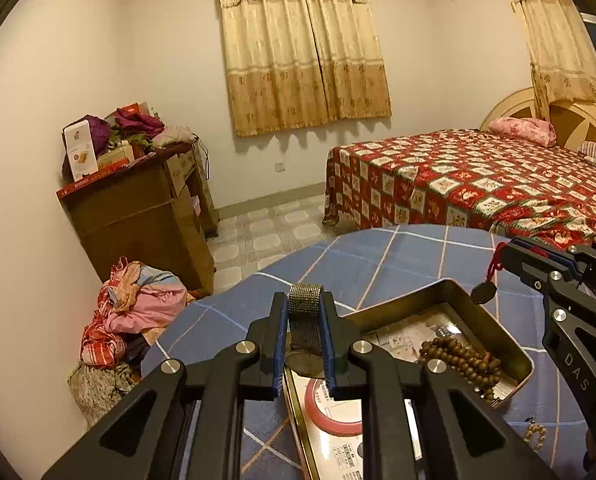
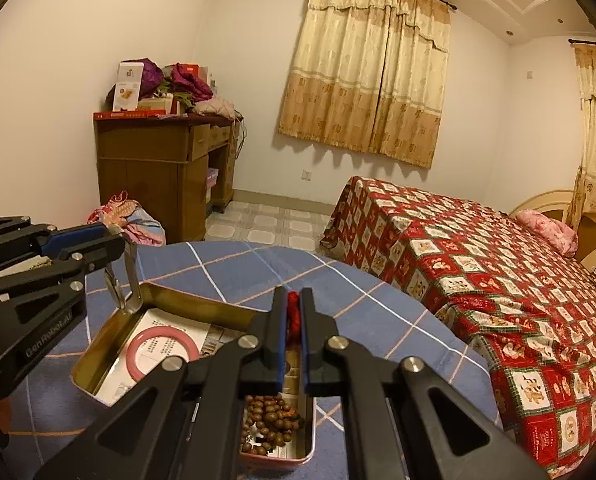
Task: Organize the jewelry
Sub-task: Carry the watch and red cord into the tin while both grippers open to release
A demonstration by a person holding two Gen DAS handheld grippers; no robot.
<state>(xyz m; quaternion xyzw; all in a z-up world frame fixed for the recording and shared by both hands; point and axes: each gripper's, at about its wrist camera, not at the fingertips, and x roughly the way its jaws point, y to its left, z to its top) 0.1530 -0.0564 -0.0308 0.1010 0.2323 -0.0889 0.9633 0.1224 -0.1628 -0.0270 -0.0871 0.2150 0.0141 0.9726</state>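
Observation:
An open metal tin (image 1: 454, 294) (image 2: 186, 300) sits on a round table with a blue checked cloth (image 1: 378, 264) (image 2: 258, 268). Inside lie a pink bangle (image 1: 330, 412) (image 2: 160, 352) and brown wooden beads (image 1: 462, 360) (image 2: 270, 420). My left gripper (image 1: 305, 312) (image 2: 114, 248) is shut on a watch with a metal mesh band (image 1: 305, 320) (image 2: 124, 280), held over the tin's left end. My right gripper (image 2: 293, 308) (image 1: 502, 256) is shut on a red cord (image 2: 294, 312) (image 1: 498, 260) whose dark pendant (image 1: 484, 292) hangs above the tin's right end.
A beaded bracelet (image 1: 536, 436) lies on the cloth right of the tin. Beyond the table stand a bed with a red quilt (image 1: 478, 184) (image 2: 498, 280), a wooden desk piled with boxes and clothes (image 1: 138, 200) (image 2: 158, 168), and a heap of clothes (image 1: 134, 312) on the floor.

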